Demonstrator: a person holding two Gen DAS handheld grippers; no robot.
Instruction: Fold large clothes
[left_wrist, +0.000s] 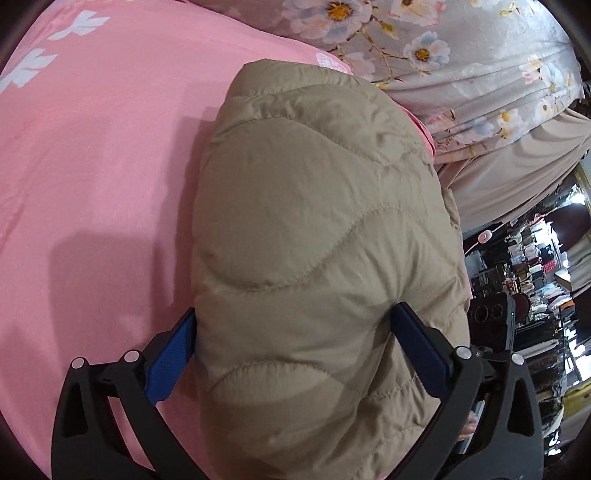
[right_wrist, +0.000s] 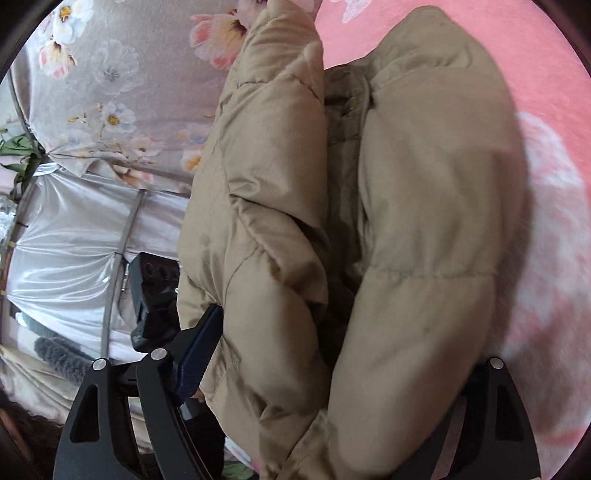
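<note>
The puffy beige jacket (left_wrist: 314, 240) lies bundled on the pink bed (left_wrist: 92, 166), near its edge. Left hand-held gripper (left_wrist: 291, 350) is clamped around the padding; so is the right hand-held gripper (right_wrist: 351, 369). Best to lift evenly and keep the bulk squeezed.

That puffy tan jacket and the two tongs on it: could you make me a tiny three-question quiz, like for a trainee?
1. True or false: the left tongs have a thick wad of the jacket between their fingers.
2. What colour is the sheet under the jacket? A) green B) pink C) black
3. Fill in: in the right wrist view, the right tongs hold the jacket bunched into ___ puffy lobes with a dark gap between.

Key: 1 true; 2 B; 3 two
</note>
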